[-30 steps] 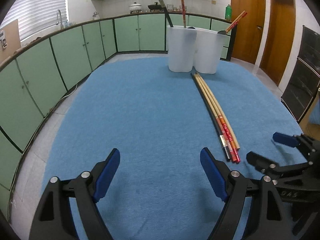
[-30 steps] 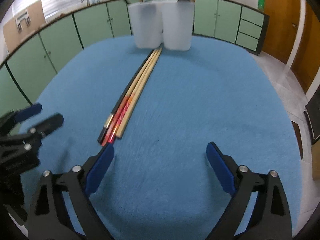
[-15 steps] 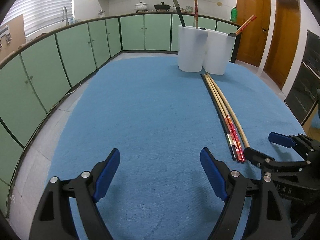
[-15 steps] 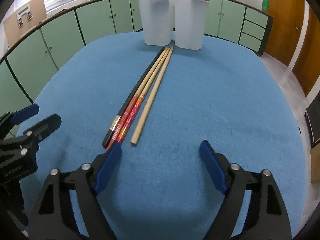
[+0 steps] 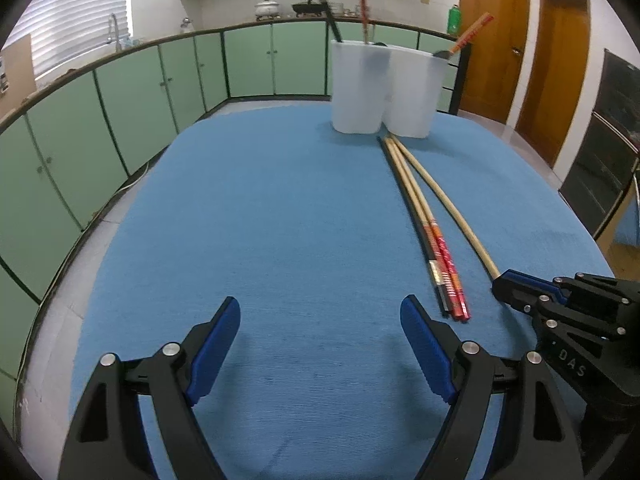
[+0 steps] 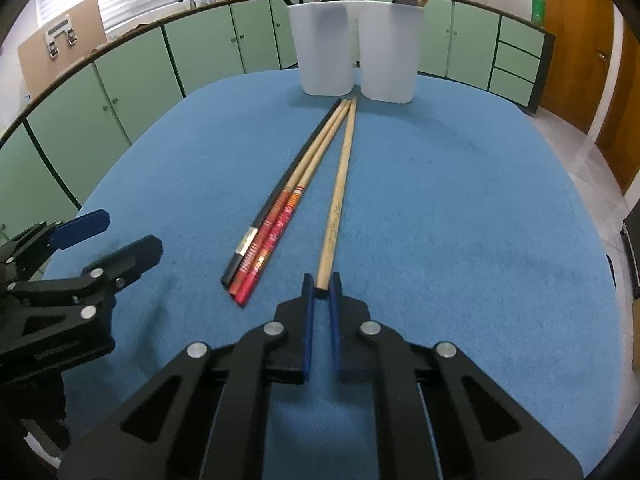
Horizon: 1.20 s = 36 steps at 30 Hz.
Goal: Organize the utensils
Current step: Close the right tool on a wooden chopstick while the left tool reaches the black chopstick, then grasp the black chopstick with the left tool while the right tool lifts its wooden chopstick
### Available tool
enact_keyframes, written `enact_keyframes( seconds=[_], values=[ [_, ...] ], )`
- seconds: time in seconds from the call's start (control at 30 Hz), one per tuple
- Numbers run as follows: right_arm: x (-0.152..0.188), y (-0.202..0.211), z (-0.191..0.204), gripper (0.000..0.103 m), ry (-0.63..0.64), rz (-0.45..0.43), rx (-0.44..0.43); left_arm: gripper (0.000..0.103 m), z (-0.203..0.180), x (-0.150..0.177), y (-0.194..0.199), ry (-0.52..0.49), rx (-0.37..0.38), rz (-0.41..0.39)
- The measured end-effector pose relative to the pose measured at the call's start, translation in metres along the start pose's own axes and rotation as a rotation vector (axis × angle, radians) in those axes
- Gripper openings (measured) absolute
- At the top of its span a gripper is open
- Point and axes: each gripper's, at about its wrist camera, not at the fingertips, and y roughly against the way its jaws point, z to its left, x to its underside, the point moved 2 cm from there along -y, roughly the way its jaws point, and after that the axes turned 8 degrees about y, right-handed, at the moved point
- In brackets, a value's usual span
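Chopsticks flat before cups

A home kitchen. Shown by pale green cabinets curving along the walls under a dark countertop, a sink faucet below a window with blinds, a white pot and a black wok on the counter, tiled walls, upper cupboards, and two brown wooden doors. Nearer, a table under a blue cloth.
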Motion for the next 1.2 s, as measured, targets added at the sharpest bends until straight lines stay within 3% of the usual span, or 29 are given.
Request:
enact_keyframes(
  seconds=[0.4, 0.8, 0.93, 1.2],
  values=[
    [0.016, 0.010, -0.029, 0.006, -0.055, -0.006, 0.011, 0.081, -0.036, 0.003, -0.011, -0.074, 0.042, 0.030],
    [0.017, 0.011, -0.031, 0.006, -0.064, -0.011, 0.002, 0.083, -0.037, 0.002, -0.026, -0.074, 0.015, 0.087],
    [0.018, 0.012, -0.032, 0.006, -0.068, -0.008, -0.008, 0.077, -0.032, 0.002, -0.023, -0.063, 0.002, 0.077],
    [0.018, 0.011, -0.034, 0.008, -0.064, -0.015, -0.018, 0.077, -0.015, 0.001, -0.020, -0.017, -0.036, 0.071]
  ],
)
